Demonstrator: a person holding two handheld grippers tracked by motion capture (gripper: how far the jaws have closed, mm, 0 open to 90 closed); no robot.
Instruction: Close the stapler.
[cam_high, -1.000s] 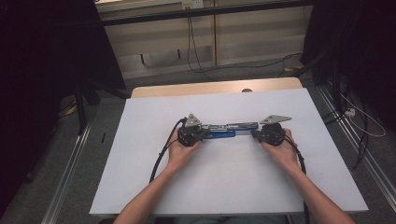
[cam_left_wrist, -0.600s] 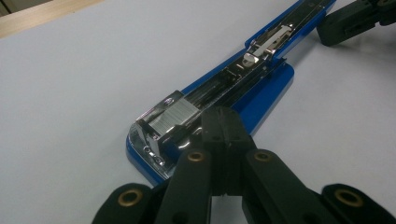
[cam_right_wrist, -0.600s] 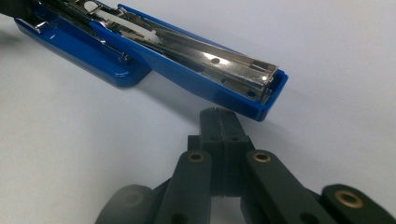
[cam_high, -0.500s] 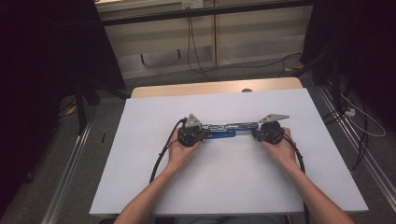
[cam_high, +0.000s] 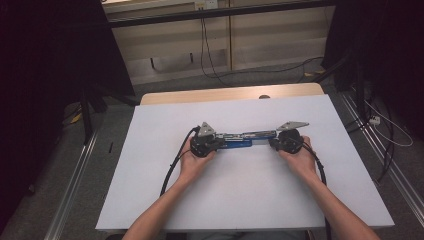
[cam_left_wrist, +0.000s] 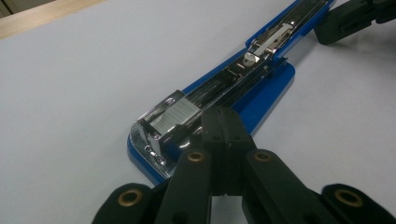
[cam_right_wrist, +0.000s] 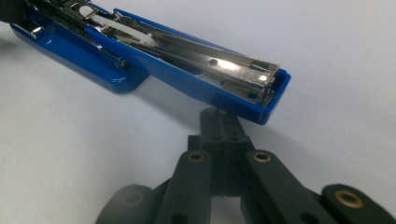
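Lying opened flat mid-table, blue stapler (cam_high: 240, 140) spans between left gripper (cam_left_wrist: 223, 126) and right gripper (cam_right_wrist: 223, 126); both jaws pressed together, tips touching its ends.

this looks like a lab or test room set up for recording. a plain white rectangular sheet (cam_high: 240, 200) covers a light wooden tabletop (cam_high: 225, 94), whose bare edge shows at 12 o'clock. grey carpet floor (cam_high: 115, 125) surrounds it, with black cables (cam_high: 210, 55) trailing across at 12 o'clock and at 3 o'clock. aluminium floor rails (cam_high: 75, 180) run along 9 and 3 o'clock. black curtains (cam_high: 45, 75) hang at 10 and 2 o'clock, and pale beige wall panels (cam_high: 270, 45) close off the far side.
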